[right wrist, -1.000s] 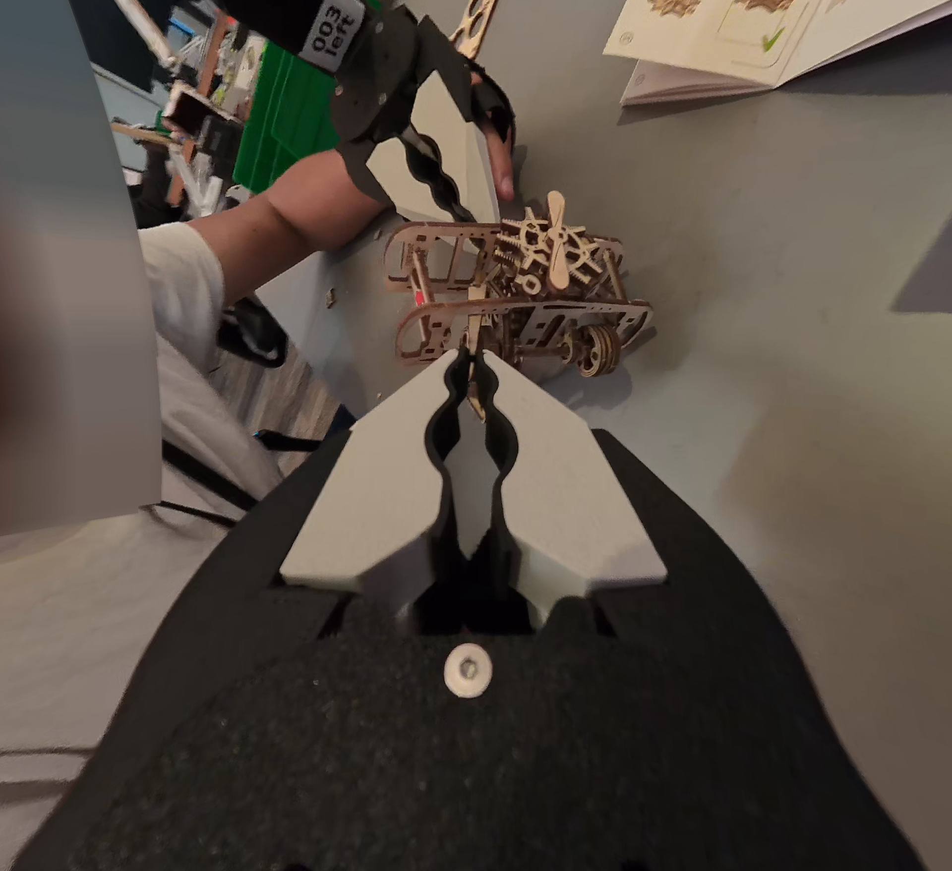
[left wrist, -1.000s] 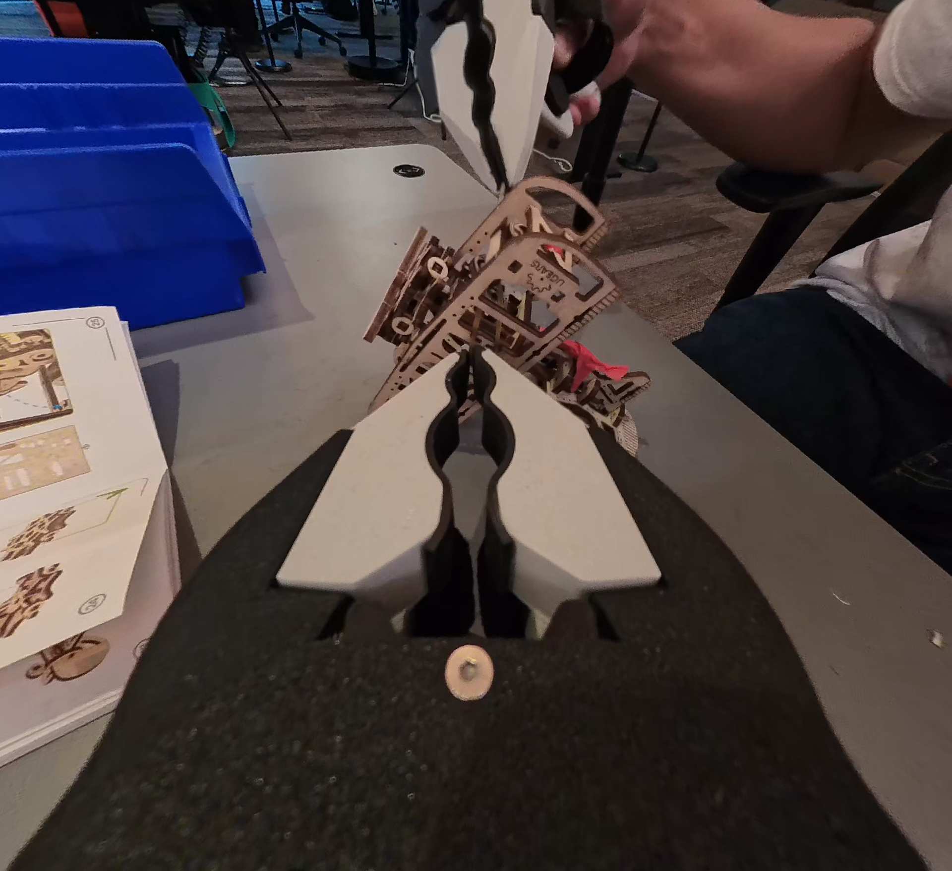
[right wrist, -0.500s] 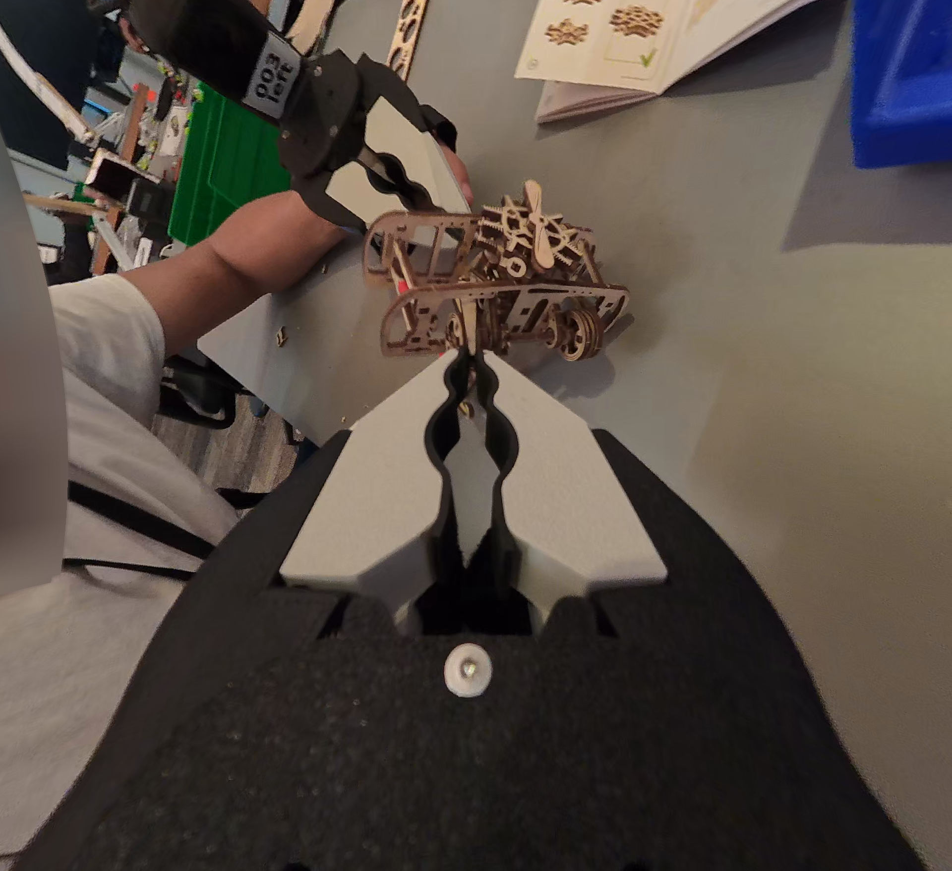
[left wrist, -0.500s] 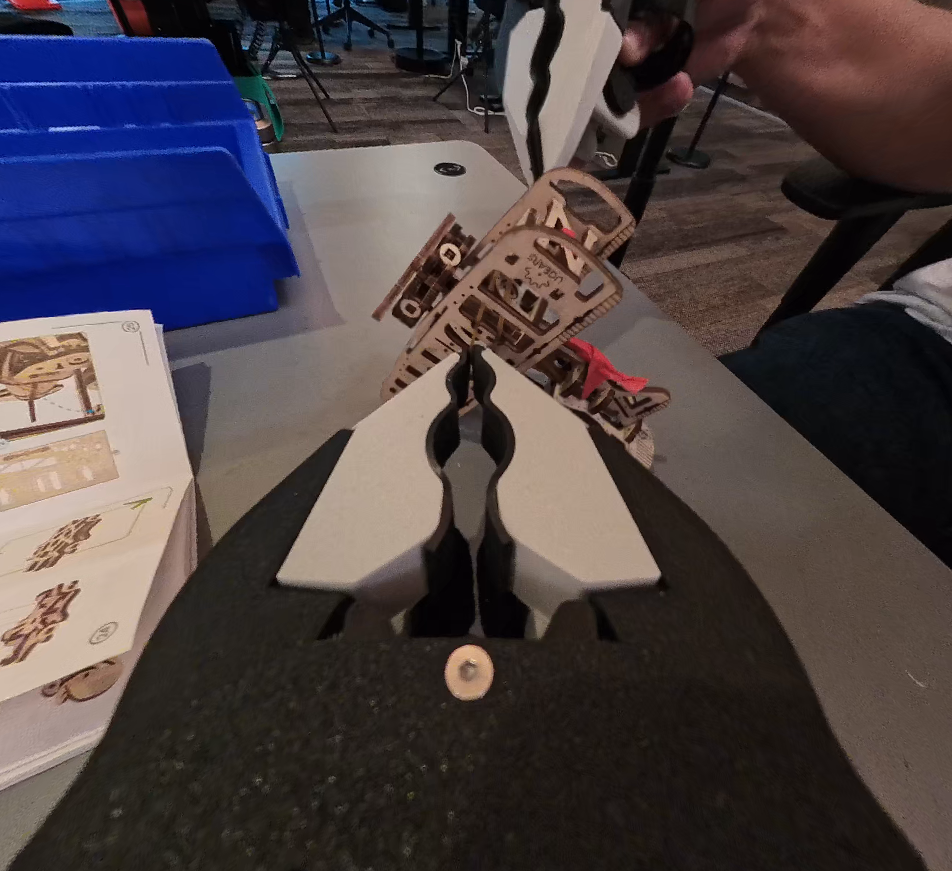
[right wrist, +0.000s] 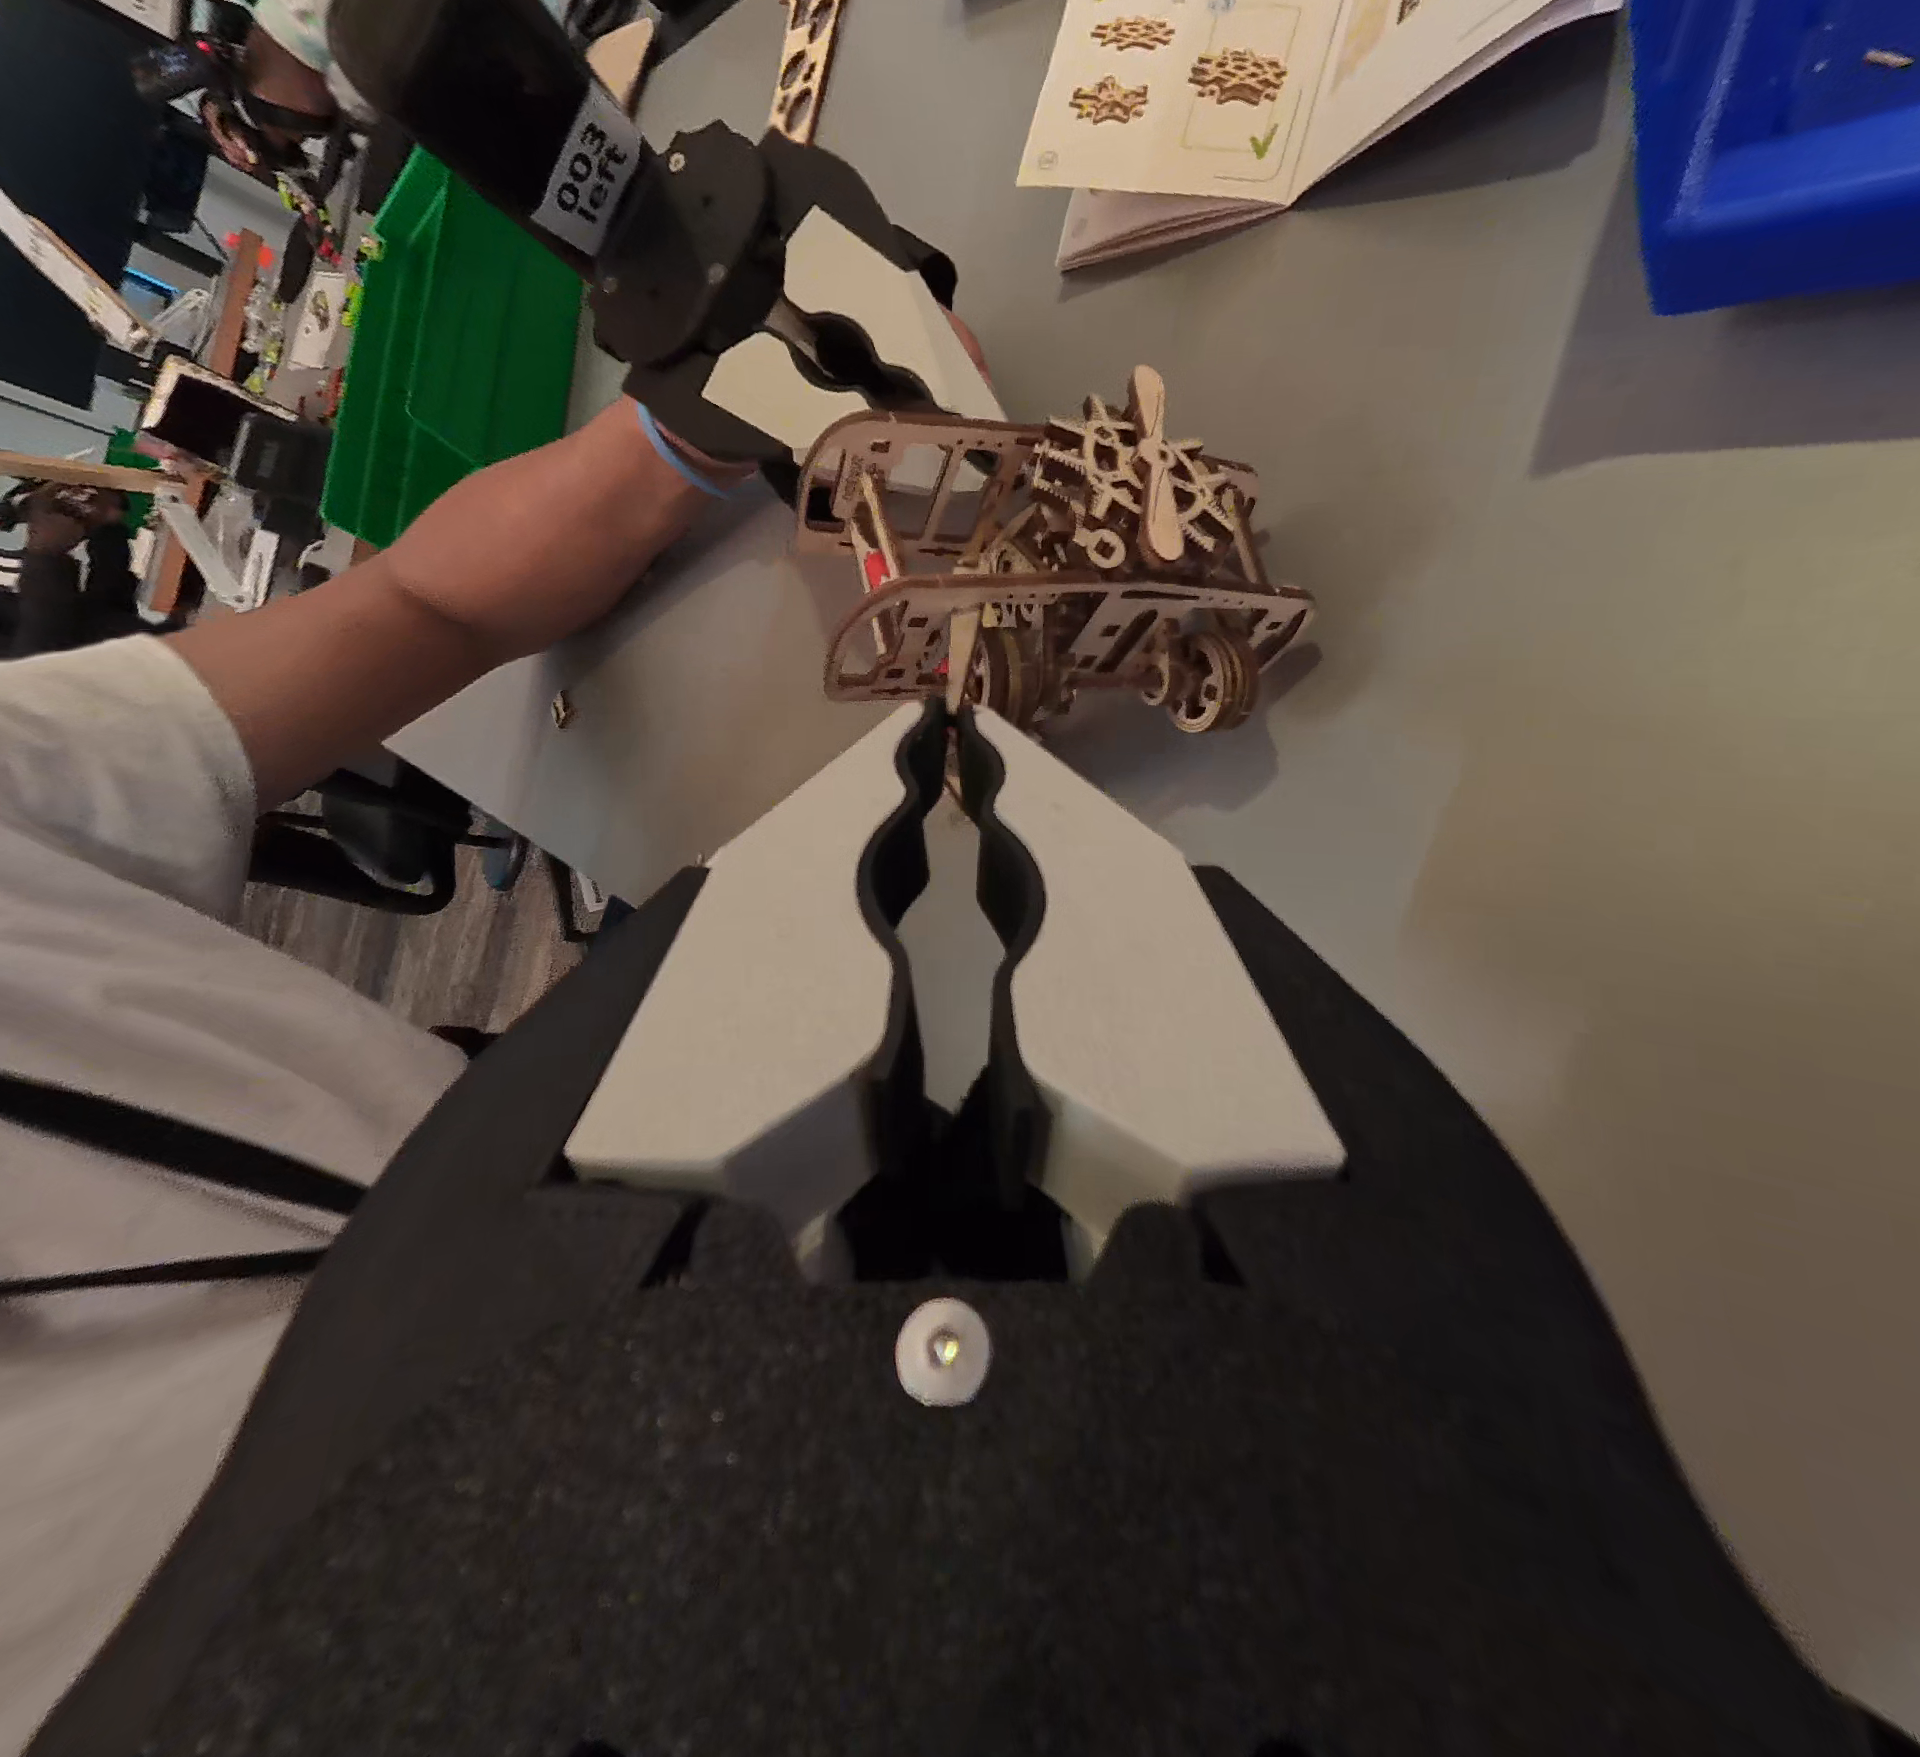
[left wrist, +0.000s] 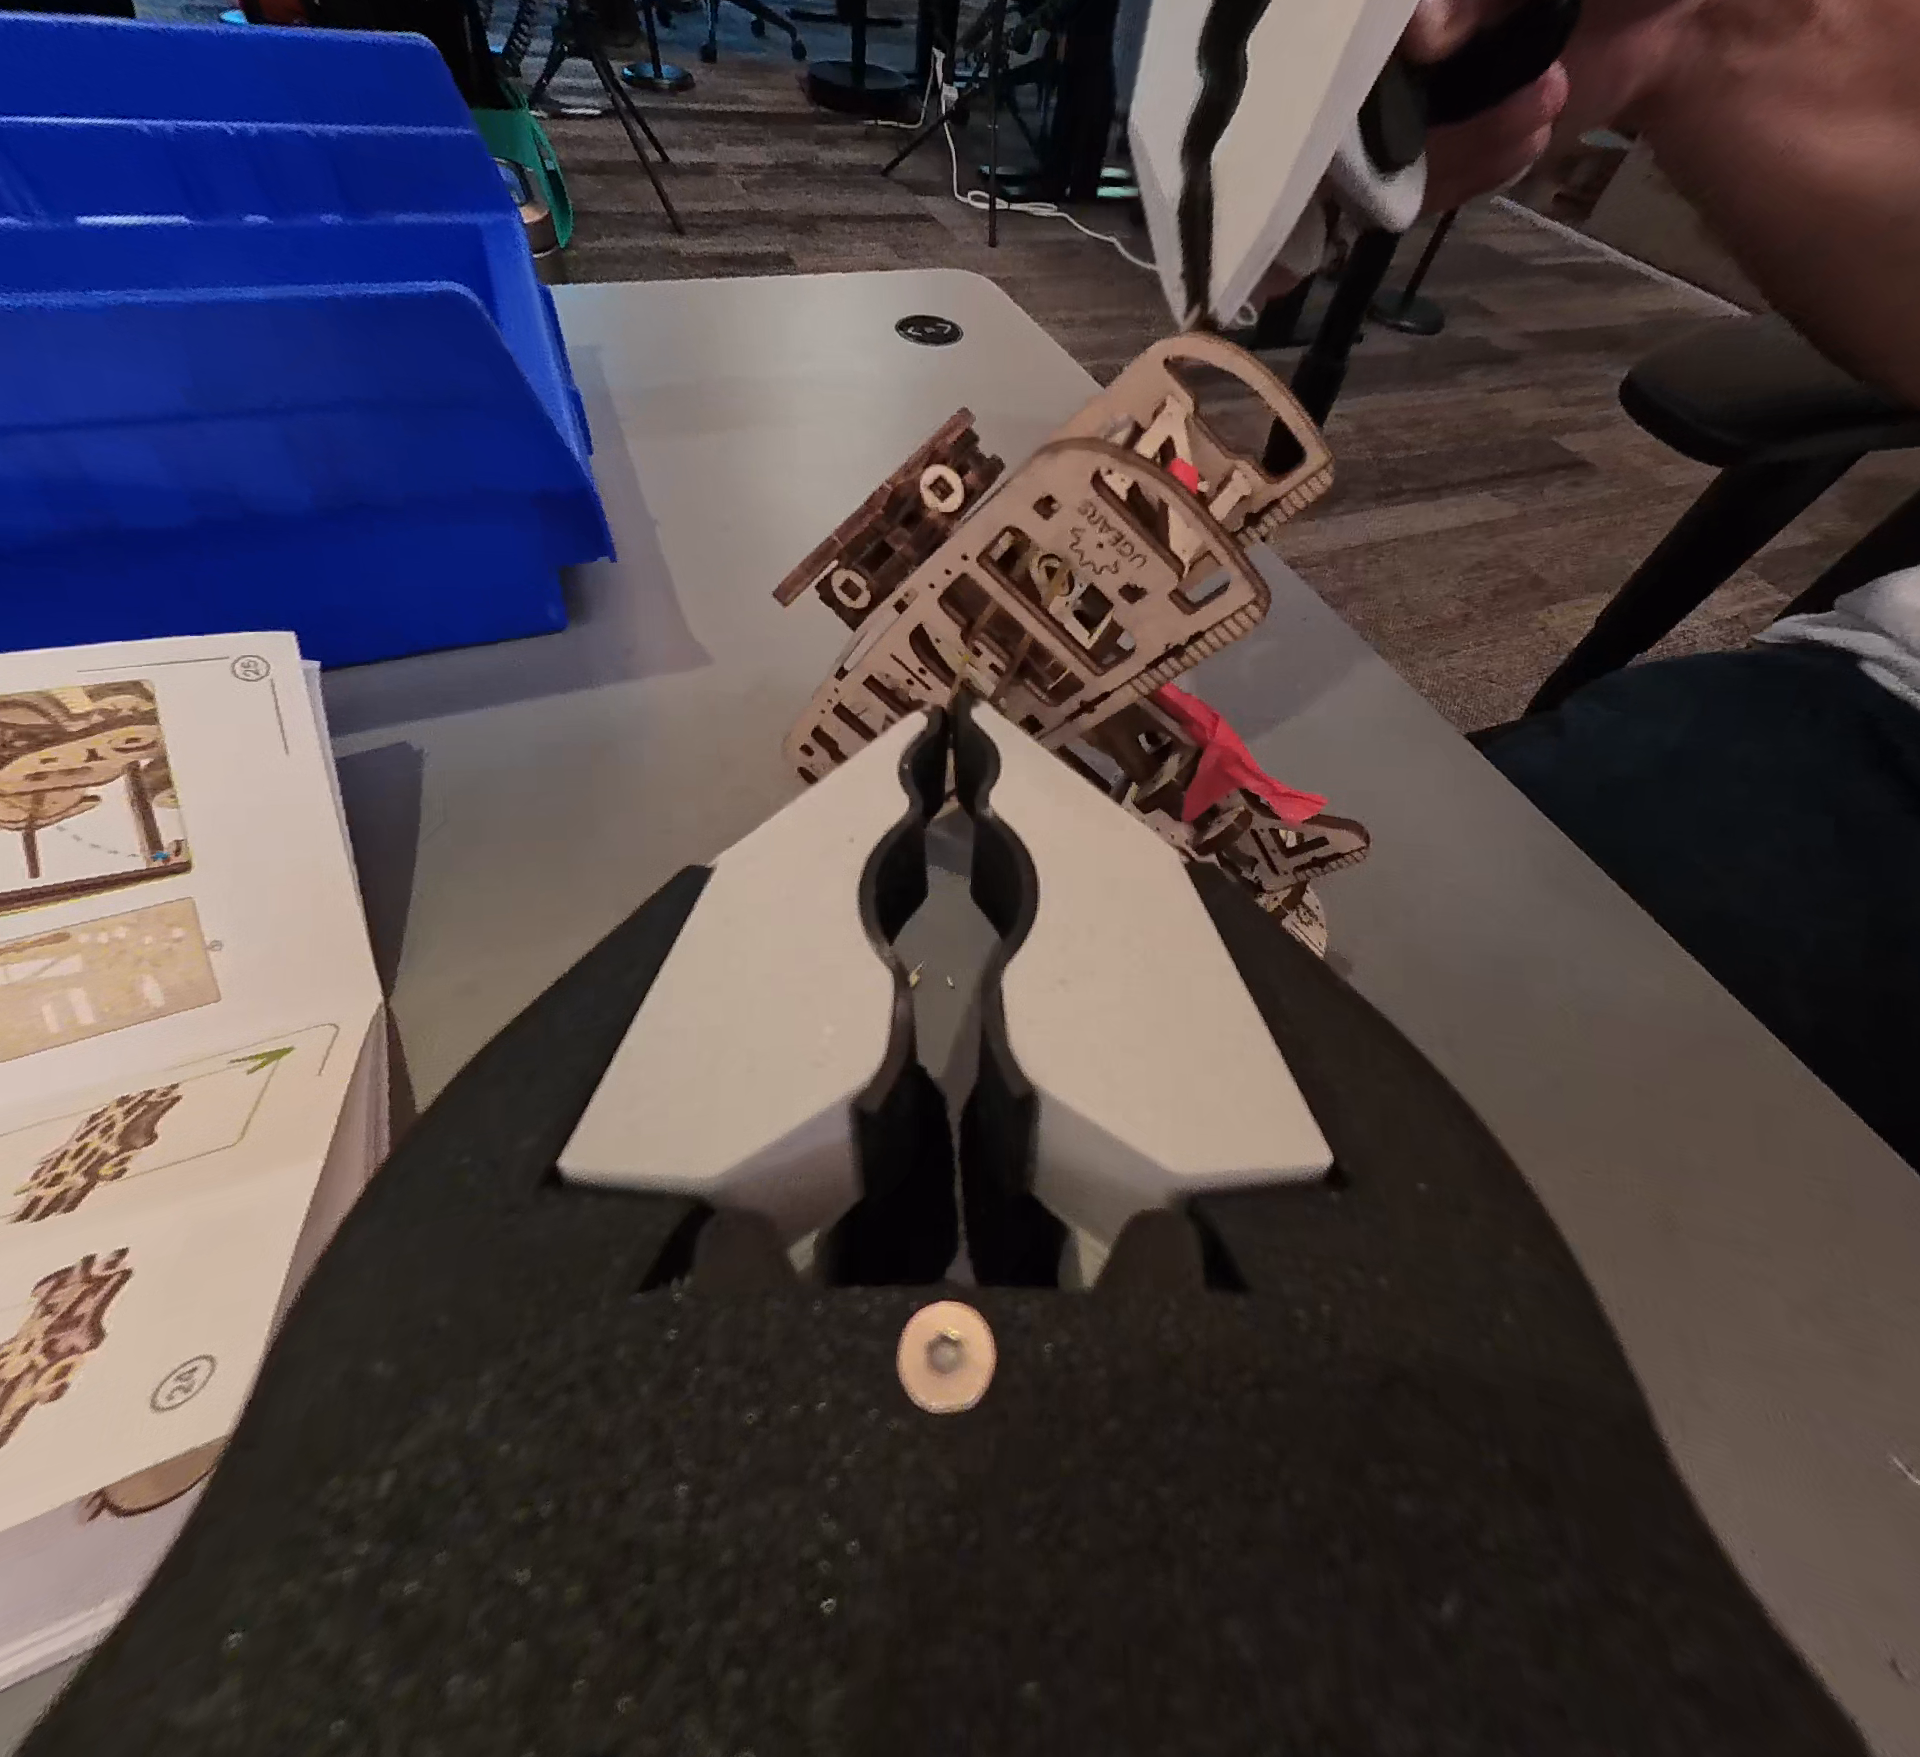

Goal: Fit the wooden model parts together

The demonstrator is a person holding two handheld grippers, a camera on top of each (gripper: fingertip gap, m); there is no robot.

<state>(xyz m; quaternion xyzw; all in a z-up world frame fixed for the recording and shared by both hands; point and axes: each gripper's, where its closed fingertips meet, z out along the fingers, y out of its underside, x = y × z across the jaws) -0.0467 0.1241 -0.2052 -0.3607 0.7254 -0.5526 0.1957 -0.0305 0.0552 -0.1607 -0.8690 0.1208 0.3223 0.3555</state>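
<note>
Two tongs were on the plane (left wrist: 1049, 606) at once. Left tongs (left wrist: 951, 720) were closed on the near wing edge of the plane, tips pinched tight. Right tongs (right wrist: 948, 733) were closed on a thin wooden strut (right wrist: 961, 658) sticking out of the plane's lower wing; in the left view they (left wrist: 1195, 310) sat just above the plane's far wing tip, so I couldn't tell from there whether they touched it.

Plane was tilted, one end resting on the bench (left wrist: 665, 751), near the bench edge on the person's side. Booklet (left wrist: 125, 1032) lay left of the plane, blue bins (left wrist: 260, 419) behind-left of it.

Risks, my read:
- Strut is thin ply. Pushing it off-axis or twisting against the left hold could snap it or crack the slot.
- Left grip is only on a wing edge, so the plane could pivot or slip when insertion force comes in.
- Plane sits close to the bench edge; a slip could send it off.

Hard to see:
- Slot where the strut seats was hidden behind the wing and right fingers (right wrist: 1091, 876).
- Red bit (left wrist: 1226, 762) under the plane: couldn't tell what it was.
- Propeller (right wrist: 1153, 471) and wheels (right wrist: 1205, 679) showed only in the right view.
</note>
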